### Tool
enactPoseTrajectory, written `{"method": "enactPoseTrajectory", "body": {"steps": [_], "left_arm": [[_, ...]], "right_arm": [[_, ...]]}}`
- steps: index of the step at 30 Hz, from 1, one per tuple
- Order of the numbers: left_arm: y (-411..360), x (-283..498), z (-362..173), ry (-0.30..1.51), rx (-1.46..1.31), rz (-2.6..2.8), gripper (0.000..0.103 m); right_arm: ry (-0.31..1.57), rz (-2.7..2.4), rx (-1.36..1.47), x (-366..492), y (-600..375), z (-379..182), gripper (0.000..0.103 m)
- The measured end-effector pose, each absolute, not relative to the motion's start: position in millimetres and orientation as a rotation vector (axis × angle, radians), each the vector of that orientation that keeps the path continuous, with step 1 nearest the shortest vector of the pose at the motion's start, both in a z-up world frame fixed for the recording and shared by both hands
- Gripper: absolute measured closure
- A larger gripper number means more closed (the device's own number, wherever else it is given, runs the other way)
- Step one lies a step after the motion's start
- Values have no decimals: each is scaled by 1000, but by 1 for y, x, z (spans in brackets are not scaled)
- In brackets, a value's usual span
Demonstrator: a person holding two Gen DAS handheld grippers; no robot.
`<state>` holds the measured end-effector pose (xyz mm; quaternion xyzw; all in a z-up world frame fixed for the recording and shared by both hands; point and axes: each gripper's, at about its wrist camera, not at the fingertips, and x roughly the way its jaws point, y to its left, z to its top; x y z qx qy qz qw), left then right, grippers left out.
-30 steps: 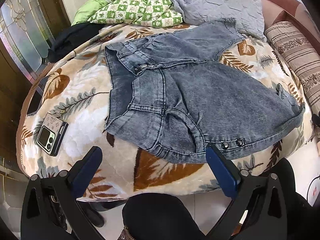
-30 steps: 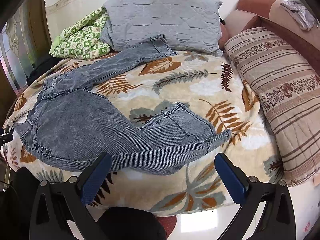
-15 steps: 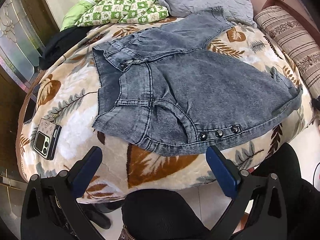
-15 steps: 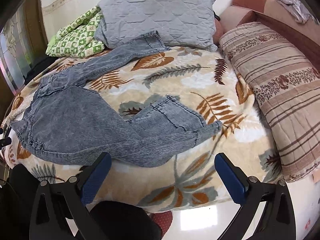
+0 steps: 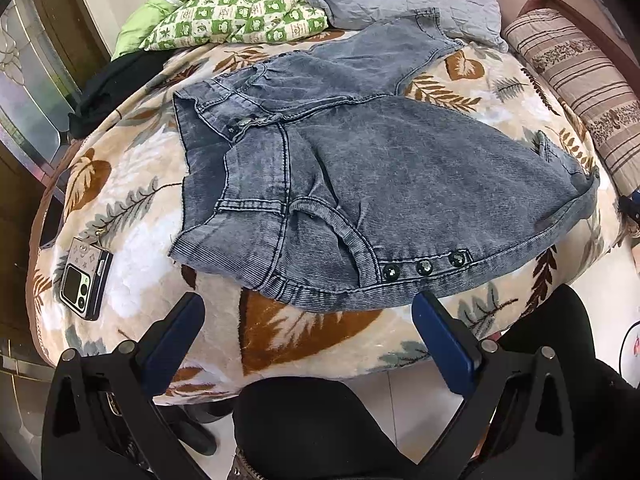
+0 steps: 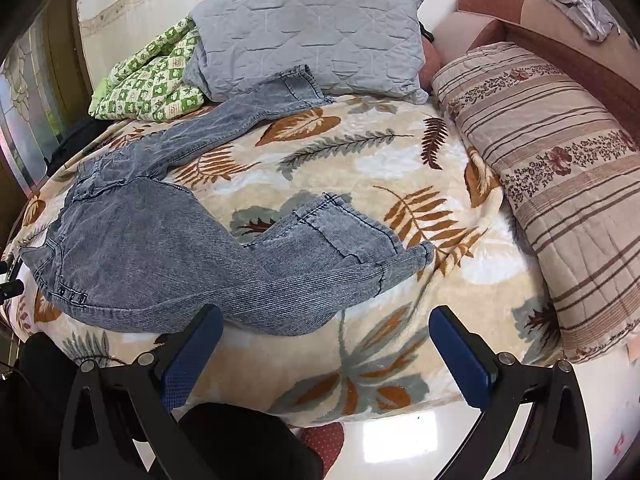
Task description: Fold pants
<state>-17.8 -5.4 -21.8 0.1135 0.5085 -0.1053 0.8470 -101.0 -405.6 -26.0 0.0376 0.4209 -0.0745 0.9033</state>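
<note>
Left gripper (image 5: 307,320) wide open, holds nothing, near jeans (image 5: 384,184) waist. Right gripper (image 6: 326,334) wide open, empty, by bent leg. Jeans lie spread on leaf blanket (image 6: 360,160). Phone (image 5: 85,274) beside waist. Gray pillow (image 6: 312,36) far back.

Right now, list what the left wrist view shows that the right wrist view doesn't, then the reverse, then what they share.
Only the left wrist view shows the phone lying on the blanket left of the waistband, plus the open left gripper. Only the right wrist view shows the grey garment on the sofa back and the open right gripper. Both show the jeans, spread and unfolded, the grey pillow, the green checked quilt and the striped bolster.
</note>
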Motion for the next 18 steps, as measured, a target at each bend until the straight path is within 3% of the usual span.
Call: {"method": "enactPoseTrajectory", "body": {"steps": [11, 18], "left_arm": [[3, 12, -17, 1151, 129, -197, 0], [51, 55, -9, 1211, -31, -85, 0]], "right_arm": [[876, -131, 116, -87, -421, -27, 0], [873, -150, 210, -61, -465, -24, 0]]}}
